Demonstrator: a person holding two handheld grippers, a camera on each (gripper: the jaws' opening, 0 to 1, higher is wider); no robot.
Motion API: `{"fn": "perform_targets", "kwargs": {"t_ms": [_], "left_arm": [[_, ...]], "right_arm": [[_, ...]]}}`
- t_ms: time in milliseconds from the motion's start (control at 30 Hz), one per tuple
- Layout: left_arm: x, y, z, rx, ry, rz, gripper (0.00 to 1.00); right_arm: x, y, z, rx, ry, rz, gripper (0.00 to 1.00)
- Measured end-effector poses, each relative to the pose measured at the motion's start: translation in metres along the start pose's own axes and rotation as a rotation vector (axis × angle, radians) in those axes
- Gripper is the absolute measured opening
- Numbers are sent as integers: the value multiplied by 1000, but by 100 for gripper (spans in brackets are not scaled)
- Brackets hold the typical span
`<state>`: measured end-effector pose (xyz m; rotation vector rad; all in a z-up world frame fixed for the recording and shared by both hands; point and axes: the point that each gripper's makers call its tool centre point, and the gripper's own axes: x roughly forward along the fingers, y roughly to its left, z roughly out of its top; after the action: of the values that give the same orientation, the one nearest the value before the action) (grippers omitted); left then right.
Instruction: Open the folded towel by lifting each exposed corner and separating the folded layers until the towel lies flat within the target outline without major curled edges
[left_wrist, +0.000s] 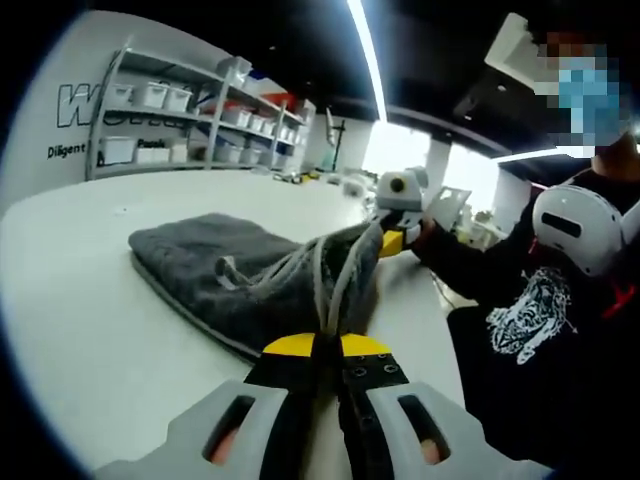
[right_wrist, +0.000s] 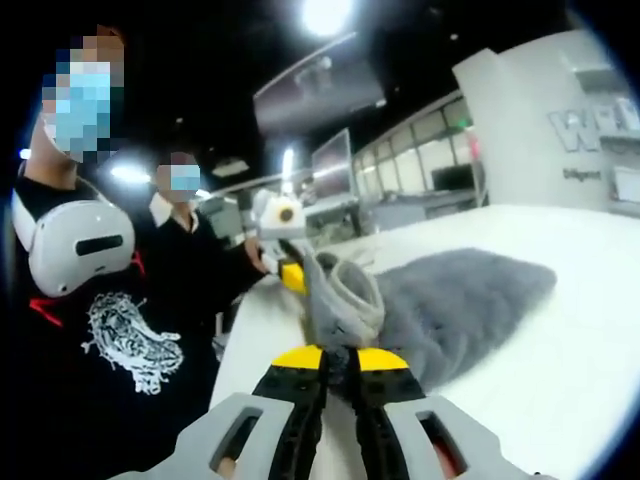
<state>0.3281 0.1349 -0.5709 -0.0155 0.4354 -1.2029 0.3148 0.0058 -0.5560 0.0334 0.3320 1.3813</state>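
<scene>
Left tongs (left_wrist: 326, 352): I am holding them clamped on a bunched hem of the towel (left_wrist: 215, 262), lifted off the bench (left_wrist: 90, 330).
Right tongs (right_wrist: 338, 357): I am gripping a second raised portion of the same edge; the jaws are pressed together on the cloth.
Towel position: I am seeing the bulk lying folded on the white bench top, toward the edge nearest the person (left_wrist: 545, 320), with the pinched edge stretched between both tongs.
Risk, slip: I am judging that the thick pile could pull free if the tongs separate too fast.
Risk, layers: I am possibly gripping more than one layer, so the fold could lift whole instead of opening.
Risk, drag: I am expecting an uneven pull to skew the towel or curl its edge.
Material: I am reading it as grey, soft, plush terry with a corded hem.
Outline: I am unable to make out the target outline.
</scene>
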Motion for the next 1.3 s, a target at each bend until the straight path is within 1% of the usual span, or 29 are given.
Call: {"fn": "perform_targets", "kwargs": {"t_ms": [133,267,633,767,967,1100,1133,1200,1300], "left_arm": [[0,-1,-2,-3,7,-4,4],[0,-2,-6,9,20,-10,4],[-2,-3,-5,37,13,-8,7],[-6,-4,-5,51,11,-7,10],[-13,-4,-4,55,0,-4,11],[-16,-8,-1,76,-8,-8,12],[-18,-9,1,93,-16,-4,12],[-19,-9,4,100,-25,0,13],[-22,-14,8,108,-41,-18,14]], "right_arm": [[-1,0,-2,-3,11,7,5],[0,3,-7,-30,29,11,6],[0,6,-9,-84,41,1,9],[-3,7,-9,-103,42,-6,11],[-4,8,-8,-122,45,-13,13],[-6,13,-6,-148,39,-5,18],[-6,15,-4,-157,29,2,19],[-7,17,-1,-165,14,8,22],[-8,21,3,-176,-2,21,24]]}}
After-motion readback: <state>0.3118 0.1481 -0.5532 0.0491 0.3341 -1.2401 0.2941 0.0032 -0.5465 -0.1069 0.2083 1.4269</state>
